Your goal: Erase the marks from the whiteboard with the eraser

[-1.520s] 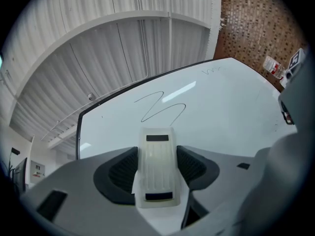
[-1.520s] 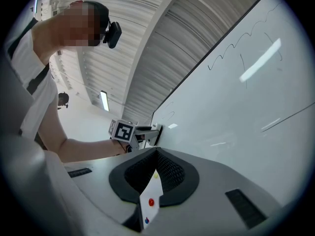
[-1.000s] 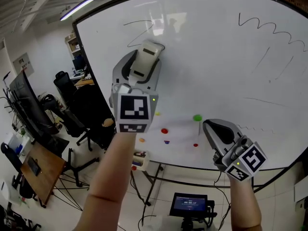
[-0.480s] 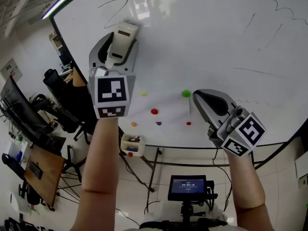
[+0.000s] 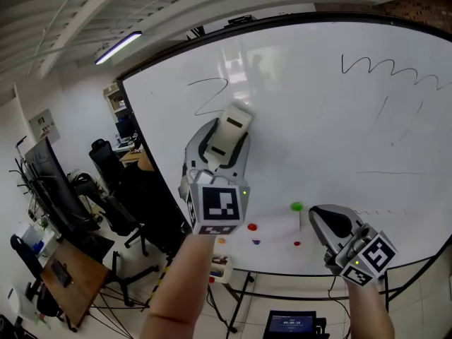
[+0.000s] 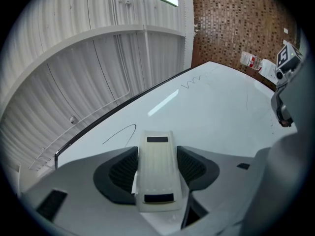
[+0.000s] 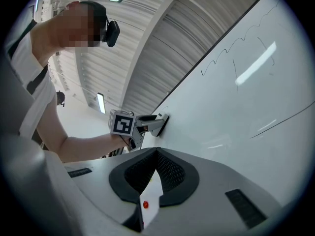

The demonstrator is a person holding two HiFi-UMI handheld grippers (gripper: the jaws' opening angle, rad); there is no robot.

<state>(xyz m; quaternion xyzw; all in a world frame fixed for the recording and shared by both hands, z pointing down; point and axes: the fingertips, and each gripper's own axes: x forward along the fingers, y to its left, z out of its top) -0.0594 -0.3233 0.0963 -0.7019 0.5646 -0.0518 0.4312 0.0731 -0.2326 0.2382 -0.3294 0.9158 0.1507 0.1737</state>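
Gripped the eraser [image 6: 156, 168] tight between the jaws of the left gripper [image 5: 224, 145], one jaw on each long side, its pale ribbed back turned to the camera. Held up high on an outstretched arm, with the eraser's face laid against the whiteboard [image 5: 318, 126], as seen from the right gripper view. Sat just below a looping black mark [image 5: 208, 94] at the board's upper left. Well apart from a wavy black line [image 5: 381, 66] at the upper right, with fainter strokes under it. Hung the right gripper [image 5: 326, 221] low on the right, jaws pressed together at the tips with nothing between them, nose toward the board. Pointed up just beside a green magnet [image 5: 296, 206], with a red magnet [image 5: 252, 226] further left along the board's lower edge. Down below, a small screen [image 5: 289, 323] on a stand.
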